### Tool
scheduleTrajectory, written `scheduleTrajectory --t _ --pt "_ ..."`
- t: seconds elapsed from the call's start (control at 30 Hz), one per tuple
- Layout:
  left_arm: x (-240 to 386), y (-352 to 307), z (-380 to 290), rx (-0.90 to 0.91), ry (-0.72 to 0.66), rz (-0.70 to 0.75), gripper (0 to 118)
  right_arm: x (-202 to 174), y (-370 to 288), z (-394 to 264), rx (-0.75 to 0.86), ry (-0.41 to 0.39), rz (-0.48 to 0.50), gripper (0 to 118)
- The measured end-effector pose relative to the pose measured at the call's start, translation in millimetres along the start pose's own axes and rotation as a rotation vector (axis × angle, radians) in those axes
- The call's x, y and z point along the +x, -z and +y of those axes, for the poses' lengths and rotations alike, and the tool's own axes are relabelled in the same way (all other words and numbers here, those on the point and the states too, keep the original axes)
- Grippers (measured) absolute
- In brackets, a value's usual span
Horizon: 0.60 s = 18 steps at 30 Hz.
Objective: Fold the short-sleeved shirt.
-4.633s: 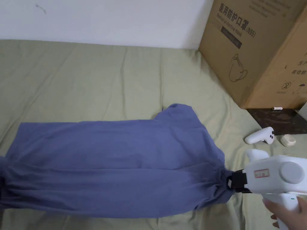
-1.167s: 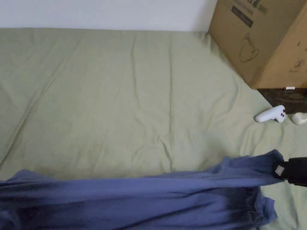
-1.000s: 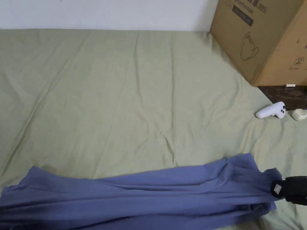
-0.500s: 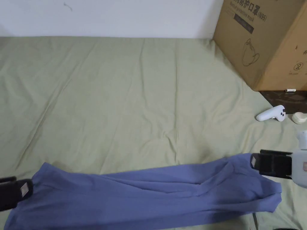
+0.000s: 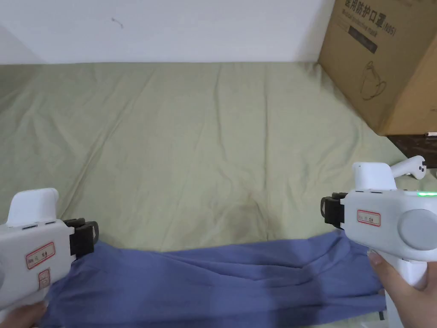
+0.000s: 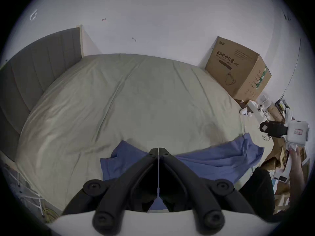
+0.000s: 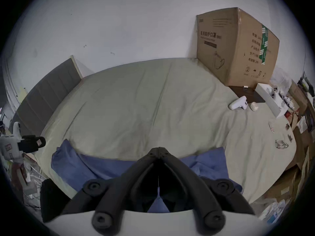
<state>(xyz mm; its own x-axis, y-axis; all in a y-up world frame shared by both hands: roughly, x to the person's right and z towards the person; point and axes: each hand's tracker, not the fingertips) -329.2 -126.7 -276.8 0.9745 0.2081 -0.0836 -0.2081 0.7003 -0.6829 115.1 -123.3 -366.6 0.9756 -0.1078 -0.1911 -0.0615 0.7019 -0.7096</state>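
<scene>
A bed (image 5: 192, 141) under a wrinkled pale-green sheet stretches out before us to a white wall (image 5: 170, 25), with a grey padded headboard (image 6: 39, 66) on its left side. At the bed's far right corner stands a large printed cardboard box (image 5: 384, 64), the biggest thing on it. Along the near edge of the bed lies the blue short-sleeved shirt (image 5: 222, 286), gathered into a long, creased band that runs from left to right, flat on the sheet and held by neither tool. We hover over its two ends: the left gripper (image 5: 91, 237) sits above the shirt's left end and the right gripper (image 5: 325, 209) above its right end, each white body held in a hand, the right hand (image 5: 405, 294) showing at the lower right corner. In the left gripper view the jaws (image 6: 158, 150) of that tool are closed tip to tip on nothing, the cloth lying below and behind them; in the right gripper view the jaws (image 7: 158, 149) of the other tool are likewise pressed together and empty, clear of the fabric. Past the right gripper a small white handheld controller (image 7: 238, 104) rests on the sheet, near the box, with a small round white object (image 7: 254, 106) just beside it.
</scene>
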Motion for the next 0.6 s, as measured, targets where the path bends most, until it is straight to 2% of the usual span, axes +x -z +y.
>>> scheduleTrajectory --t 0.03,0.1,0.17,0.23,0.27,0.33,0.37,0.4,0.43,0.47,0.5,0.6 --pt "-14 0 2 -0.009 -0.019 -0.004 0 1 1 1 -0.013 -0.012 0.007 0" --pt "-52 3 3 -0.051 -0.138 -0.102 0 3 1 0 -0.034 -0.034 -0.005 0" --pt "-101 11 1 -0.113 -0.289 -0.313 0 3 -1 2 -0.089 -0.042 -0.005 0" --pt "-146 24 -11 -0.202 -0.512 -0.52 1 -1 -5 -1 -0.112 -0.041 0.011 0" --pt "-162 30 -21 -0.224 -0.591 -0.591 5 -4 -7 -2 -0.118 -0.044 0.017 0" --pt "-179 37 -37 -0.227 -0.641 -0.609 39 -10 -10 -3 -0.129 -0.048 0.025 0" --pt "-185 40 -42 -0.218 -0.604 -0.573 49 -12 -15 -2 -0.132 -0.048 0.028 0" --pt "-189 43 -45 -0.217 -0.597 -0.561 49 -14 -15 -3 -0.137 -0.041 0.034 0" --pt "-193 48 -50 -0.22 -0.589 -0.557 80 -16 -15 -3 -0.144 -0.031 0.045 0" --pt "-191 53 -54 -0.224 -0.588 -0.559 103 -17 -13 -3 -0.153 -0.021 0.052 0" --pt "-194 59 -57 -0.237 -0.592 -0.577 118 -17 -13 -4 -0.162 -0.014 0.055 0" --pt "-194 80 -67 -0.255 -0.607 -0.612 118 -22 -9 -2 -0.183 -0.025 0.035 0"
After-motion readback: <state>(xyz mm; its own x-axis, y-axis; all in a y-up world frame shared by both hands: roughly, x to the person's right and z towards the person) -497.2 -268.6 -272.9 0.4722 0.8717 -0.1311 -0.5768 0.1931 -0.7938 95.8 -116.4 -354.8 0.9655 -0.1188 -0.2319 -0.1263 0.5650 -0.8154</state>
